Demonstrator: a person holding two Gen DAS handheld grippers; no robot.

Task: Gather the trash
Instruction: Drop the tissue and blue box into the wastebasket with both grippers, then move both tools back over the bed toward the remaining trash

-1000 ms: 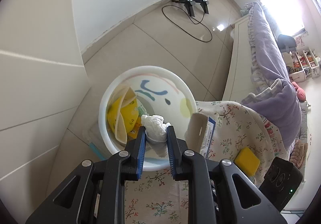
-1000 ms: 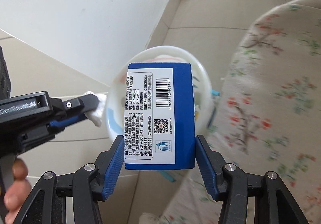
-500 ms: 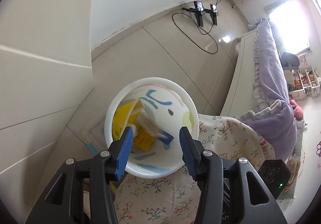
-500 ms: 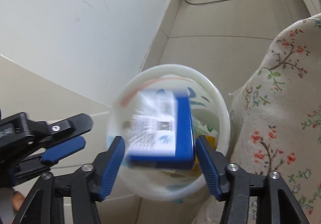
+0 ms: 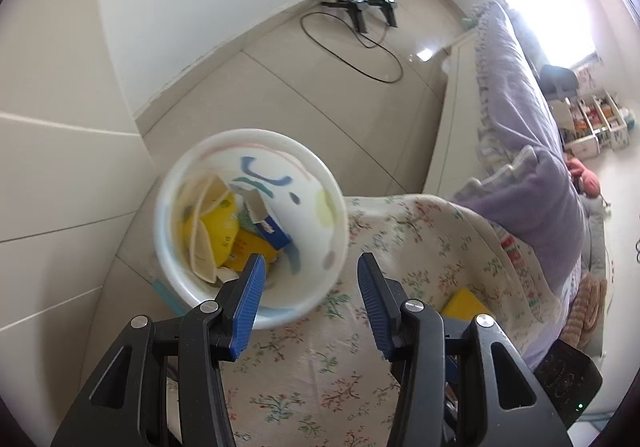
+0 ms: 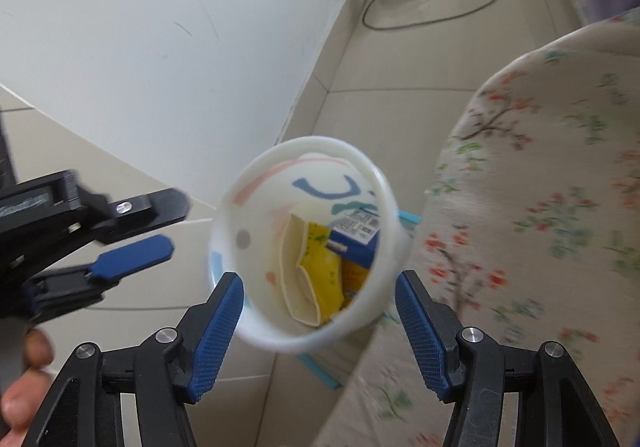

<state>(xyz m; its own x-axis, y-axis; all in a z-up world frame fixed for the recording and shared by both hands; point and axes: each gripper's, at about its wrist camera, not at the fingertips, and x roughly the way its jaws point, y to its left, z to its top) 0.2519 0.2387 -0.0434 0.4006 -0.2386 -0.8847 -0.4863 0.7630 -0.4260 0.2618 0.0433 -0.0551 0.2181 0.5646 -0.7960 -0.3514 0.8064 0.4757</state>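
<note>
Your left gripper (image 5: 308, 299) is standing with its blue pads apart and nothing between them, having just been opening. In the left wrist view it is hanging above the near rim of the white bin (image 5: 340, 207), which is sitting on the tiled floor just beside the flowered cloth (image 5: 420, 259). Inside the bin a blue carton (image 5: 272, 229) is lying tilted with one flap up, against a yellow packet (image 5: 218, 223) and a beige paper piece (image 5: 198, 243). A yellow sponge (image 5: 466, 303) is resting on the cloth, to the right of your right-hand pad.

In the right wrist view, your right gripper (image 6: 318, 319) is likewise standing wide with nothing gripped, its jaws having just been opening; the bin's rim (image 6: 384, 183) is showing between the pads but below them, and I cannot tell any contact. The blue carton (image 6: 356, 235) is lying inside the bin against its right wall. Your left gripper (image 6: 160, 227) is reaching in from the left, beside the bin, with your fingers (image 6: 24, 395) at the lower left edge.
</note>
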